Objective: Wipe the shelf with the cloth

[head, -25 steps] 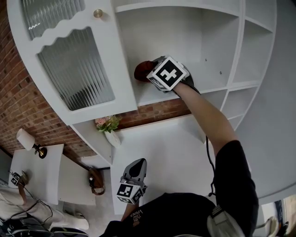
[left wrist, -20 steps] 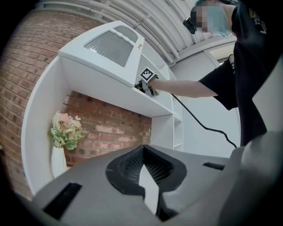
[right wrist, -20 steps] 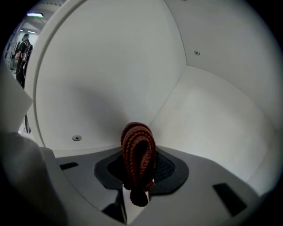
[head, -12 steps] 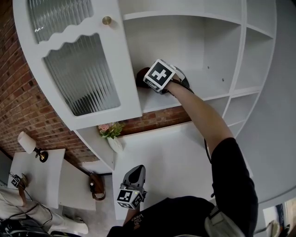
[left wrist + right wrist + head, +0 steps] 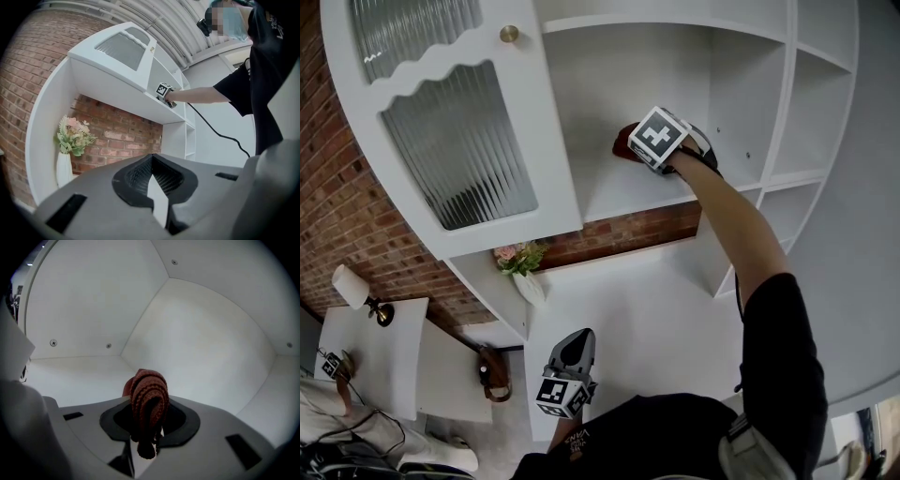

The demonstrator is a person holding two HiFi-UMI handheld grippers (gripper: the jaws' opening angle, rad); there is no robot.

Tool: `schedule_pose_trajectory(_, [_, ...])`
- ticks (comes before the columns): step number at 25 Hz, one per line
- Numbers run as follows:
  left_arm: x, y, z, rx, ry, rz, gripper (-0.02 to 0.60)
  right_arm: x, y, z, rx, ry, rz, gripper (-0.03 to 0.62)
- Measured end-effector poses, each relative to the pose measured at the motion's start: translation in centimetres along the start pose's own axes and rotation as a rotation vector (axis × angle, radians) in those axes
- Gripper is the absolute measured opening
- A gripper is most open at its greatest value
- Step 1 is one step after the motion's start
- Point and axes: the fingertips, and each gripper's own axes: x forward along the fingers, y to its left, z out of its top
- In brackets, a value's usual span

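The right gripper (image 5: pixel 639 150) is clamping the red cloth (image 5: pixel 624 141) against the white shelf (image 5: pixel 628 192) (well inside the bay) while the left gripper (image 5: pixel 577 345) is hanging low, jaws together.

cloth (image 5: pixel 149 394): rust-red, ribbed, bunched | pinched in right claw (image 5: pixel 146 430) | over white shelf (image 5: pixel 619 192), near back corner

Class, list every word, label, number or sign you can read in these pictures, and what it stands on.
None can be read.
Pale print on the black shirt: too small to read.
Marker cube of the right tongs and marker cube of the left tongs: black-and-white squares only, no letters or digits.
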Motion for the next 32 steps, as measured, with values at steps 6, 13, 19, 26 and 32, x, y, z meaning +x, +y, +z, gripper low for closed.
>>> schedule_pose_trajectory(6, [0.3, -0.6, 0.3, -0.006, 0.002, -0.018, 0.006, -1.8, -6.2, -5.9, -0.003, 0.157, -0.158, 0.1])
schedule_pose_trajectory(13, [0.8, -0.9, -0.4, -0.014, 0.0, -0.052, 0.006, -4.1, -10.2, -11.7, -0.21, 0.45, -0.359, 0.1])
schedule_pose_trajectory(19, [0.9, -1.2, -0.7, -0.019, 0.002, -0.064, 0.006, -4.8, -11.4, -13.5, -0.287, 0.552, -0.42, 0.103])
schedule_pose_trajectory(26, [0.7, -1.0, -0.8, -0.024, 0.004, -0.052, 0.006, -5.6, -9.3, -8.9, -0.124, 0.271, -0.331, 0.103])
schedule_pose_trajectory(32, [0.9, -2.6, -1.0, -0.023, 0.013, -0.083, 0.006, -7.0, -1.8, -1.7, 0.033, -0.066, -0.058, 0.102])
